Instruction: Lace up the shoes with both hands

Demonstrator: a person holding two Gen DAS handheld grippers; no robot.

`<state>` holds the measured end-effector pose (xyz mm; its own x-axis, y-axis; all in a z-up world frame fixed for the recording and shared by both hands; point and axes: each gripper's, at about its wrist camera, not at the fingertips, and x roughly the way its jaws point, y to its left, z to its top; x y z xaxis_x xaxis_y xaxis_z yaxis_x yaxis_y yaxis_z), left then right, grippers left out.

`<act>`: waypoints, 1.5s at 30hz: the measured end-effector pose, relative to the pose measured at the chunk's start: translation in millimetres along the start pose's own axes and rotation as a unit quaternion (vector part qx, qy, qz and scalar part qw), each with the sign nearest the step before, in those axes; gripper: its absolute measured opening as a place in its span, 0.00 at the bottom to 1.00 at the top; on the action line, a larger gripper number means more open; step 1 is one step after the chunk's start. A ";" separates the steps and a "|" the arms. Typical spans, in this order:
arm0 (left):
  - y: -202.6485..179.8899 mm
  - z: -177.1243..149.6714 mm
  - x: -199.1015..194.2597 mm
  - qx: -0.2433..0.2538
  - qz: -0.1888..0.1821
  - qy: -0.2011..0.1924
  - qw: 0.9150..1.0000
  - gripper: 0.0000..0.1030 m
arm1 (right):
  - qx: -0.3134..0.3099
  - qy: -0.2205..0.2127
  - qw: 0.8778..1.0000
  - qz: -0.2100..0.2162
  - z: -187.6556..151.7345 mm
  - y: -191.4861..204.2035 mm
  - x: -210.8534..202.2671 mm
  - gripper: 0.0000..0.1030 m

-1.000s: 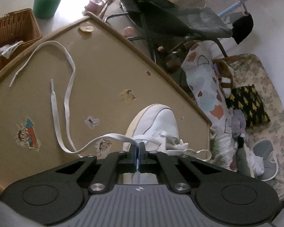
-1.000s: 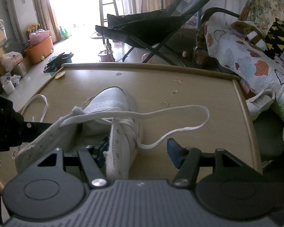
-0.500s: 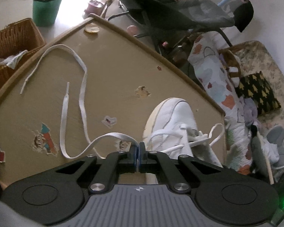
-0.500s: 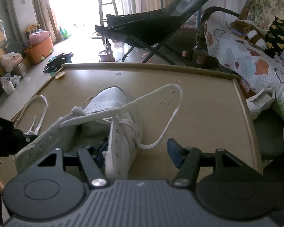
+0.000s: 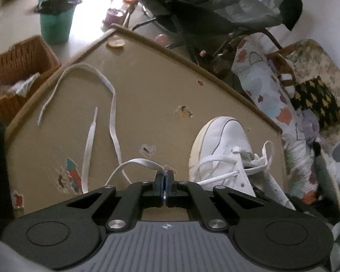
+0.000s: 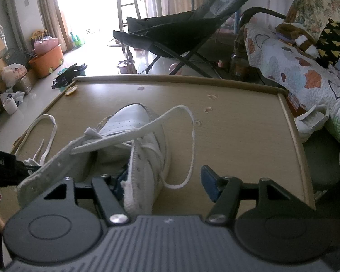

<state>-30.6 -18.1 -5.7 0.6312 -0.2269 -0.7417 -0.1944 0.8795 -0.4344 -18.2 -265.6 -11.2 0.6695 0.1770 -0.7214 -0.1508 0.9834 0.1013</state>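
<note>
A tan table point(image 6: 238, 136) with a raised lip and worn stickers stands in a cluttered room, a wicker basket point(image 5: 18, 68) and green bin point(image 5: 54, 25) on the floor at left, a dark folding chair point(image 6: 181, 31) behind, a quilt-draped sofa point(image 6: 294, 68) at right. The left gripper point(image 5: 165, 181) is clenched on the white shoelace point(image 5: 111, 104) trailing over bare tabletop toward the left edge; the white shoe point(image 6: 133, 140) sits mid-table. The right gripper point(image 6: 165, 179) is spread wide astride the shoe's right collar, its left finger hidden inside, with open table to the right
</note>
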 end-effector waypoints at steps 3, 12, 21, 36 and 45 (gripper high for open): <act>0.8 1.9 -0.8 -0.002 0.002 0.000 1.000 0.01 | 0.000 0.000 1.000 0.000 0.2 -0.7 -0.6 0.63; 3.1 4.6 -3.2 0.006 0.007 -0.001 1.000 0.02 | -0.020 -0.001 1.000 -0.006 1.2 1.7 -3.5 0.63; 14.7 3.2 -4.7 -0.004 0.010 0.002 1.000 0.02 | -0.021 -0.001 1.000 -0.010 0.1 3.6 -3.7 0.63; 34.3 3.9 -11.7 -0.009 0.041 0.000 0.999 0.01 | -0.022 -0.002 1.000 -0.011 -0.1 1.7 -3.4 0.63; 41.6 7.2 -17.9 0.000 0.059 -0.006 0.998 0.02 | -0.024 -0.003 1.000 -0.013 -2.1 1.3 -4.1 0.63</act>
<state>-44.6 25.5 -6.9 0.6132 -0.1171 -0.7812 -0.2678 0.8996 -0.3451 -22.6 -265.2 -9.5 0.6787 0.1511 -0.7187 -0.1677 0.9846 0.0486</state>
